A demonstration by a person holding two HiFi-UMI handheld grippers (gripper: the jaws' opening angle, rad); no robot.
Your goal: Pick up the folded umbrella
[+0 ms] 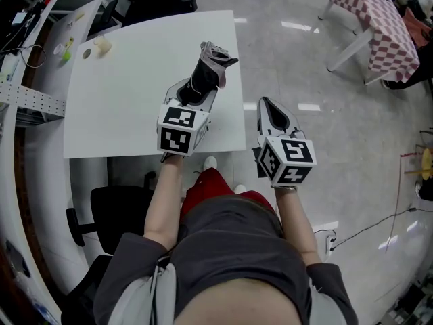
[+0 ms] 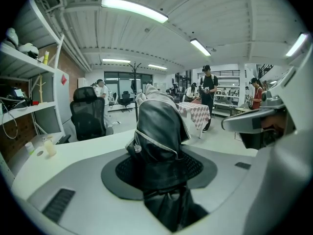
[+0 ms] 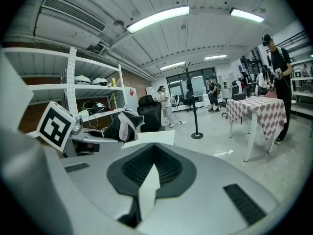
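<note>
The left gripper [image 1: 194, 93] has its jaws part way open and pressed on the folded umbrella [image 2: 159, 126] (black with a pale edge), which sticks out past the tips. The umbrella is held over the right side of the white table [image 1: 128, 93]. The right gripper [image 3: 153, 153] has its jaws closed on nothing. It is just past the table's right edge, near the left one.

The right claw [image 3: 154, 148] is closed and empty; beyond it, the left claw [image 3: 100, 137] clamps the folded umbrella [image 3: 122, 126] near the worktop [image 3: 159, 137] corner.
</note>
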